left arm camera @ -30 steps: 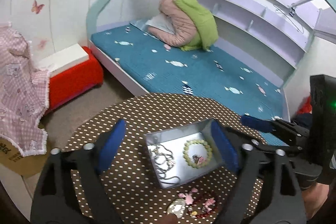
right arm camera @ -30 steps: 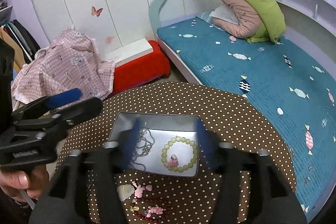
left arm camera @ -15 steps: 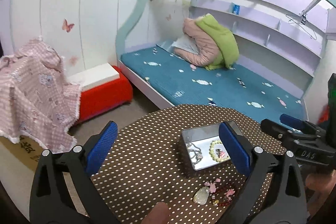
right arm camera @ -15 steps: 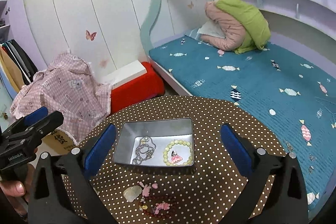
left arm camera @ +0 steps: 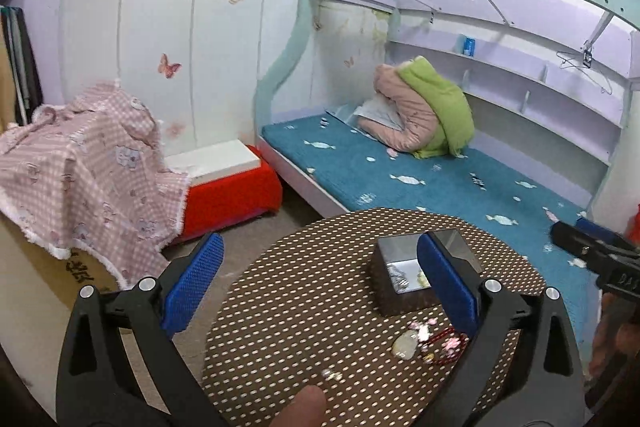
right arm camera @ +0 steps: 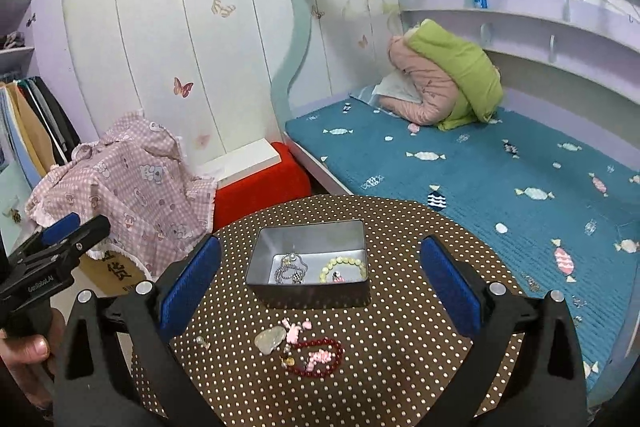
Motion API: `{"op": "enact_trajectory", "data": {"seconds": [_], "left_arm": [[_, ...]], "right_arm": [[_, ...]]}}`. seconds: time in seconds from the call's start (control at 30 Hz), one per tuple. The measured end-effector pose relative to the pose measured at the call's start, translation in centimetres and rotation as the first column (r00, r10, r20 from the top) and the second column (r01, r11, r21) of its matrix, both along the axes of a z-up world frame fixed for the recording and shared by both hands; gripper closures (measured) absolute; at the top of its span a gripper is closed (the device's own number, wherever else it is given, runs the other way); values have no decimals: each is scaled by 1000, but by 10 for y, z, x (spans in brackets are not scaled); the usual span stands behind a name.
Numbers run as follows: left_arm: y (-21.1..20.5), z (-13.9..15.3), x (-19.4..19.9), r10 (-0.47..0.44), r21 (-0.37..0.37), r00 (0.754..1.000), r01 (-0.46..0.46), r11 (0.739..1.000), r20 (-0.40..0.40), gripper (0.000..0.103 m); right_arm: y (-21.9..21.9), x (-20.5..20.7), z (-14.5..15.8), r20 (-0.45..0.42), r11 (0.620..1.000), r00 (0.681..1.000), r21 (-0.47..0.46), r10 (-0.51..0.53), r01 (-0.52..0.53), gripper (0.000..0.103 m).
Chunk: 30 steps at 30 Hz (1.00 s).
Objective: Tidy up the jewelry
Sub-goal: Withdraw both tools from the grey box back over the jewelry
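Right wrist view looks down on a round table (right arm camera: pixel 400 379) covered in brown cloth with pale dots. A grey metal box (right arm camera: pixel 307 265) sits open near the middle of it, toward the far side, with bare cloth all around its walls. Inside lie a silver chain (right arm camera: pixel 290 269) on the left and a ring of pale green beads (right arm camera: pixel 344 267) on the right, close together but apart. In front of the box, loose on the cloth, are a pale stone pendant (right arm camera: pixel 270 341), a pink charm (right arm camera: pixel 294 331), a dark red bead bracelet (right arm camera: pixel 320 359) and one small pearl (right arm camera: pixel 199 340) off to the left, close to the table's left edge. The right gripper (right arm camera: pixel 320 291) hangs above the near half of the table with its blue pads spread wide and nothing between them; the box and the loose pieces all fall inside that gap.

From the left wrist view, the left gripper (left arm camera: pixel 320 283) is likewise spread wide and empty, held over the table's left rim, so its left pad is over floor and its right pad overlaps the box (left arm camera: pixel 404 277). The table's far edge runs close to a bed with a blue cover (right arm camera: pixel 500 163).
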<state>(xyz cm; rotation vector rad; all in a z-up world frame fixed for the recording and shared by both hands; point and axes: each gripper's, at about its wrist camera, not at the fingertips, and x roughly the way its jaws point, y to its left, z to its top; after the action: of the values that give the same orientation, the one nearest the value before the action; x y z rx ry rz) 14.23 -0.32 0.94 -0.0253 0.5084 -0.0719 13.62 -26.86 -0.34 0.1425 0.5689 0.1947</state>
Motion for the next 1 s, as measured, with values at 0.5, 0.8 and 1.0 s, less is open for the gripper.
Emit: {"op": "enact_trajectory", "data": {"seconds": [0.5, 0.8, 1.0], "left_arm": [[6, -64, -39, -21, 64, 995, 28, 998, -100, 6], [-3, -129, -17, -37, 73, 972, 55, 996, -233, 6], [-5, -163, 2, -29, 62, 952, 50, 997, -306, 6]], "right_arm": [[1, -38, -38, -73, 999, 997, -12, -31, 30, 7], [4, -35, -72, -164, 999, 986, -17, -29, 27, 7], [8, -27, -92, -213, 999, 977, -29, -25, 19, 7]]}}
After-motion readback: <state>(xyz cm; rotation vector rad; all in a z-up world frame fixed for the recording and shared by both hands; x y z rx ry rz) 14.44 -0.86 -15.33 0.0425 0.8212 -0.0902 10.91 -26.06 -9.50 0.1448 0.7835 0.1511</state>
